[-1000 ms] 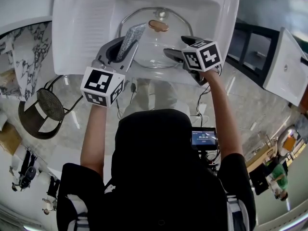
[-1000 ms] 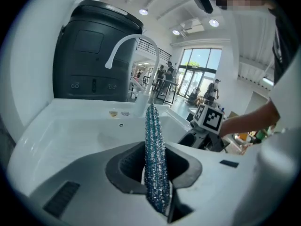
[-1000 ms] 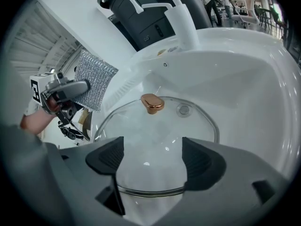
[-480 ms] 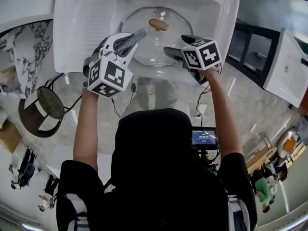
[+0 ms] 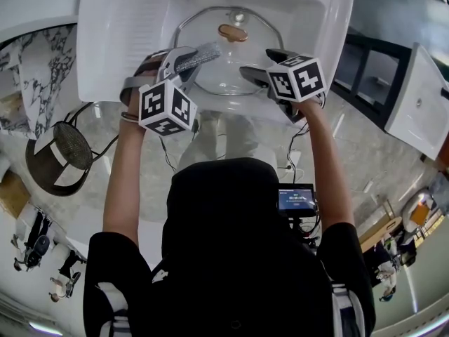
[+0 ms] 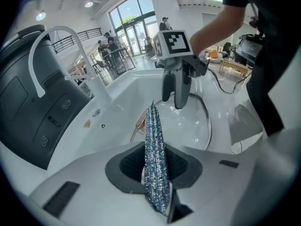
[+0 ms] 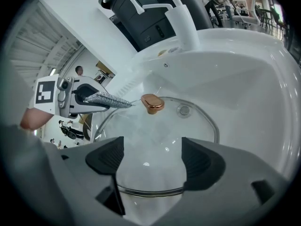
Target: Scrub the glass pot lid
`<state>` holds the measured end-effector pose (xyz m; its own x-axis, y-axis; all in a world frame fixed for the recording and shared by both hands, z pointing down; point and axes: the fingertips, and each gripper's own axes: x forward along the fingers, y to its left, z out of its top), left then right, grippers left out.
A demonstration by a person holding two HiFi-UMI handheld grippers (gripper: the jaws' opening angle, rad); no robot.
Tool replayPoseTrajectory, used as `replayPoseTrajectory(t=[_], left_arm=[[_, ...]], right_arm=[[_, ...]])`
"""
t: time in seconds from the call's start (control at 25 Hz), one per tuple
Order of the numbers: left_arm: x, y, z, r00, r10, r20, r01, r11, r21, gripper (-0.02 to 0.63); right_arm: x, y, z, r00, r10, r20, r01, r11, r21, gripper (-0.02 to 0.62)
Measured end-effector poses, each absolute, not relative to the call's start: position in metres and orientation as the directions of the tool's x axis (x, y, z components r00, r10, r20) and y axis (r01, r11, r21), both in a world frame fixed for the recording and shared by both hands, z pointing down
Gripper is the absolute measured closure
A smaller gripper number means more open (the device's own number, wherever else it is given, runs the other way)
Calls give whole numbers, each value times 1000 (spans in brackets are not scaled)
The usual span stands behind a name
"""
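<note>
The glass pot lid (image 5: 226, 72) lay flat in the white sink (image 5: 119, 41), with its brown knob (image 5: 232, 32) on top. The left gripper (image 5: 181, 60) was at the left side of the lid. Its jaws were shut tight on a shiny scrubber (image 6: 154, 149). The scrubber stuck out over the lid, and its tip was just beside the knob. I could not tell if it touched the glass. The right gripper (image 7: 153, 161) was at the right side of the lid, near the front edge. Its jaws were wide apart and held nothing. The lid's rim showed between them. The white tap (image 7: 181, 18) stood behind the lid.
</note>
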<state>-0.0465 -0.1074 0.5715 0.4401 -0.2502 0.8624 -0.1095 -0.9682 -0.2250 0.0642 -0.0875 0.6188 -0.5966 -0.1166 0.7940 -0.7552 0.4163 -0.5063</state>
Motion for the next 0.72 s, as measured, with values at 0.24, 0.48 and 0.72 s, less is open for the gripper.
replayPoseTrajectory(t=[0.24,0.48,0.72], left_arm=[[-49,-103,583,401,-224,888,-38,-973,-228,531],[-46,-105,586,391,-191,900,-15,-979,-202,531],[-45,-108,590,375,-156,914,4,-986,-170,531]], right_arm=[[64,-88,619,-598,-119,792,-754,418,-507,232],[64,-88,619,-599,-124,791,-754,418,-506,233],[64,-88,620,-602,-124,789,-752,418,-509,233]])
